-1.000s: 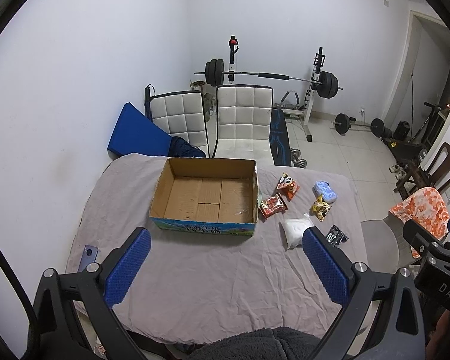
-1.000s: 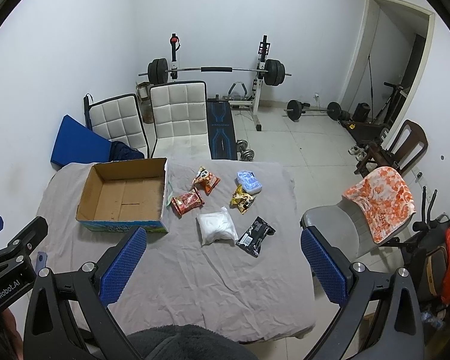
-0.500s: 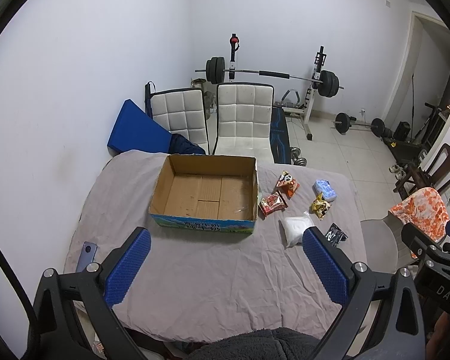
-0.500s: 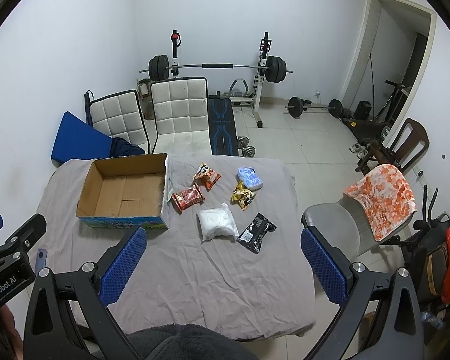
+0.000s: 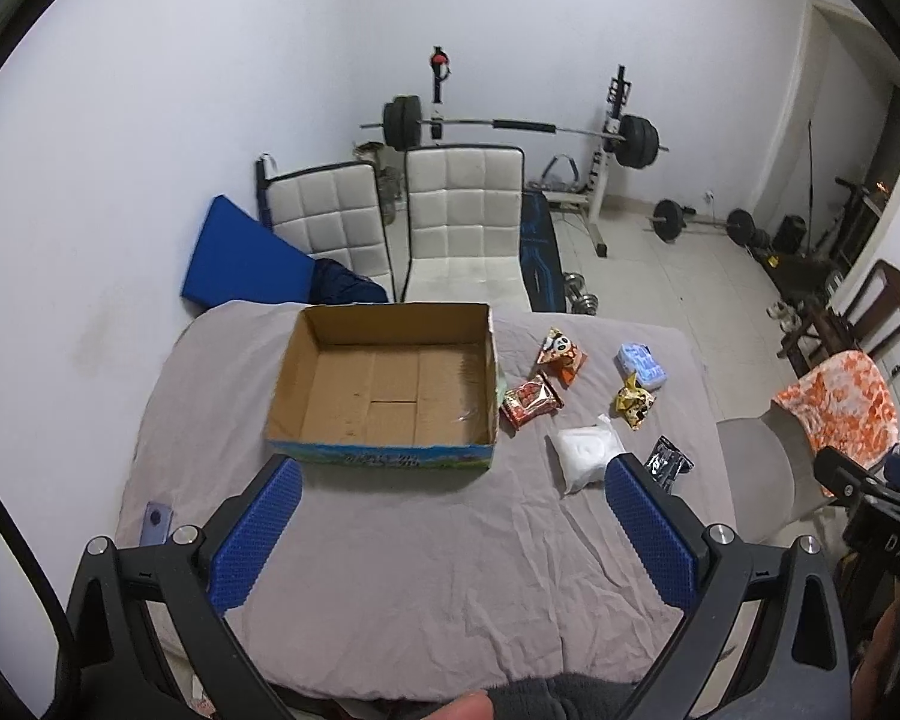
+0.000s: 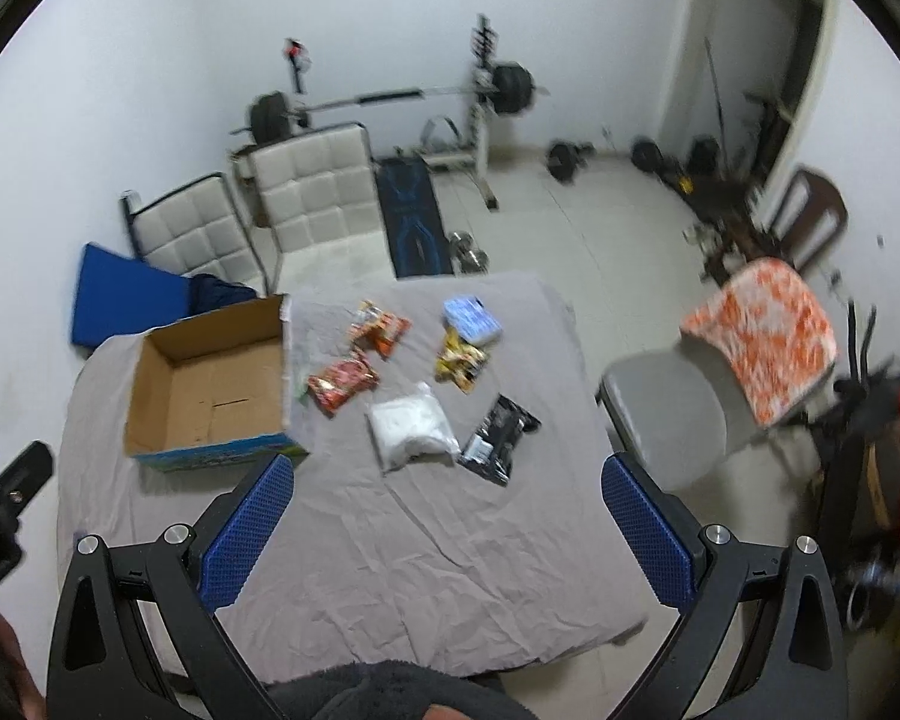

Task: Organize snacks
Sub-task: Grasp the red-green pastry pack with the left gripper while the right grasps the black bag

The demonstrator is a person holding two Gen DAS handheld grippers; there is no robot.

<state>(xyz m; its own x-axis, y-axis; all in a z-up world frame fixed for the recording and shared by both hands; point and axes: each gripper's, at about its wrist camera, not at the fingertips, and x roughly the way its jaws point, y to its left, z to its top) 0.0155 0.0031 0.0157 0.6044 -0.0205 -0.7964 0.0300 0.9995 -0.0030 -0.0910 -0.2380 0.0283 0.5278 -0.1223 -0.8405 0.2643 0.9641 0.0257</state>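
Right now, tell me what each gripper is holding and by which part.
Nothing. The left gripper and right gripper are both open and empty above the table; the snacks, such as the white packet, lie untouched beside the cardboard box.

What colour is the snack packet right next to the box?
Red packet, clearest in the left wrist view.

the right hand-held gripper [image 6: 444, 516] hangs wide apart and empty over the near part of the grey-clothed desk [image 6: 426, 570]. at centre left an open cardboard box [image 6: 210, 384] stands empty. right of it lie a red packet [image 6: 342, 385], an orange packet [image 6: 379, 327], a blue packet [image 6: 471, 318], a yellow packet [image 6: 461, 363], a white pouch [image 6: 411, 427] and a black packet [image 6: 498, 438], which touches the pouch.
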